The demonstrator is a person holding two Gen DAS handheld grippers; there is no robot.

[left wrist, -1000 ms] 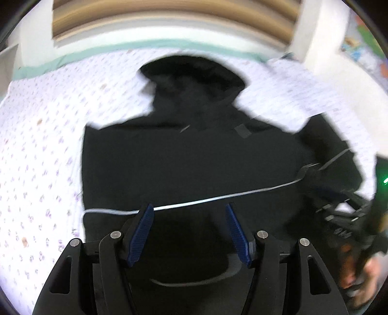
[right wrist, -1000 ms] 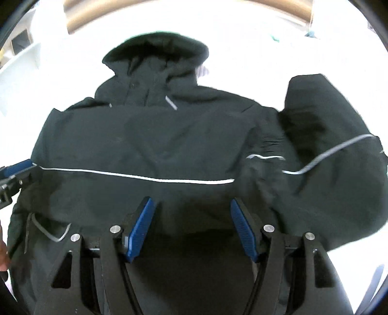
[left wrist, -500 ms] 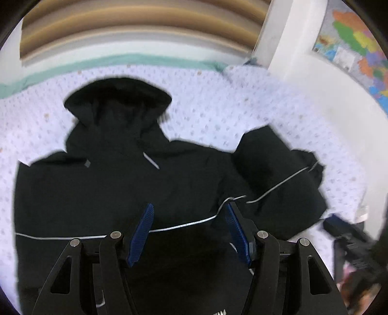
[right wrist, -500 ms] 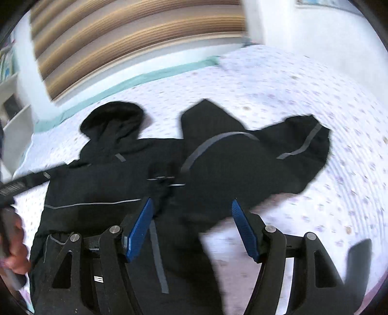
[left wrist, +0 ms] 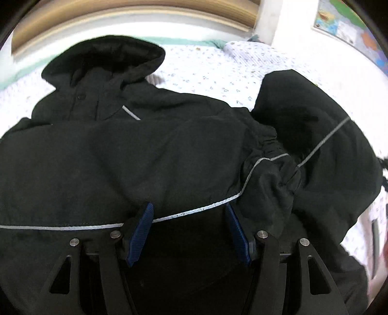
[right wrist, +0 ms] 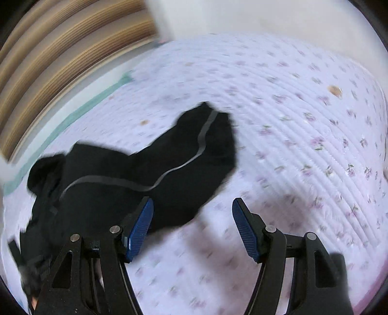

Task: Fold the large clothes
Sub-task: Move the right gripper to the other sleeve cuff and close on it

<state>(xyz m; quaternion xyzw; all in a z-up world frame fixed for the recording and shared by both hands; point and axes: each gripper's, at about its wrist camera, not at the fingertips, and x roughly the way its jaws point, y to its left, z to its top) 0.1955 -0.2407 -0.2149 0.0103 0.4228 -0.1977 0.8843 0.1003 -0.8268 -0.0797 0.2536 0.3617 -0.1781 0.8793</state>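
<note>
Black hooded jacket [left wrist: 150, 150] lies spread on the bed's floral quilt [left wrist: 208, 70], front panel facing up, hood [left wrist: 104, 58] at the far end toward the wooden slatted headboard [left wrist: 135, 14]. A thin grey reflective stripe [left wrist: 194, 210] runs across the body. The sleeve [left wrist: 322, 145] on the right of the left wrist view sticks out from the body, bunched at the shoulder seam, with its own stripe segment.

Left gripper [left wrist: 189, 218]: both blue pads apart, nothing between them. It sits low over the jacket's lower body; the stripe passes between the 2 fingertips in the frame. Whether the fingers are touching the fabric, can't tell.

Right gripper [right wrist: 191, 210]: fingers spread wide, not holding anything. It's over bare quilt [right wrist: 291, 135] just beside the jacket; the left blue pad [right wrist: 139, 230] overlaps the edge of the black fabric in the frame, the right pad is over quilt only. In the right wrist view the sleeve [right wrist: 194, 150] extends away across the quilt with a wavy grey stripe along it, cuff end farthest from the camera. This view is motion-blurred, so fine detail on the fabric is unreadable.

A teal strip [right wrist: 80, 109] edges the quilt near the headboard. A colourful map [left wrist: 344, 26] hangs on the white wall at the upper right of the left wrist view.
</note>
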